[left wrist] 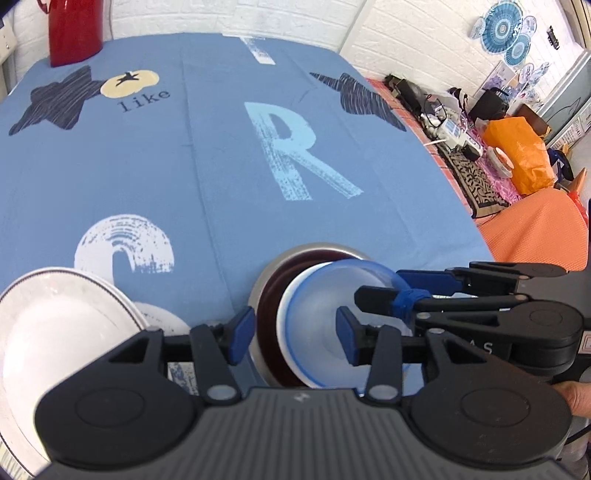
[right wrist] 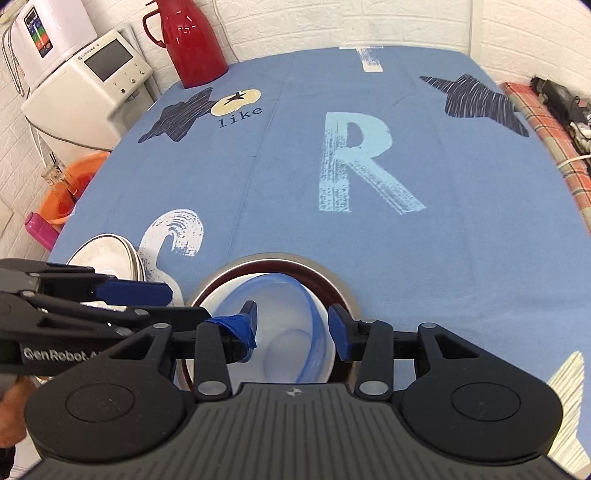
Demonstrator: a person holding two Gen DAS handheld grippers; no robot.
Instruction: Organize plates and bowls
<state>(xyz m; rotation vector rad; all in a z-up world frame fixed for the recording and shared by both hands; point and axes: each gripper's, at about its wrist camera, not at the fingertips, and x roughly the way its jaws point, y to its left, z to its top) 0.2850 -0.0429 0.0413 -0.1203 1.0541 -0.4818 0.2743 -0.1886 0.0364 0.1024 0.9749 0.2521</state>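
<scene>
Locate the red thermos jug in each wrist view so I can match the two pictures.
Left wrist: red thermos jug at the top left corner, cropped by the frame, at the tablecloth's far edge.
Right wrist: same jug top, left of centre, whole handle visible.
Shared landmark: the pale blue letter R printed on the tablecloth.

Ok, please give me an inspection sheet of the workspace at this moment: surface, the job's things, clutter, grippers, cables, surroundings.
Surface: blue printed tablecloth covers the table.
Job's things: translucent blue-rimmed bowl nested in a white bowl, inside a dark red bowl, inside a metal bowl; stack of white plates to their left.
Clutter: red thermos jug at the far edge.
Grippers: left gripper and right gripper both over the bowl stack, jaws open, holding nothing.
Cables: some on the side table.
Surroundings: white appliance, orange basin, orange bag.
</scene>
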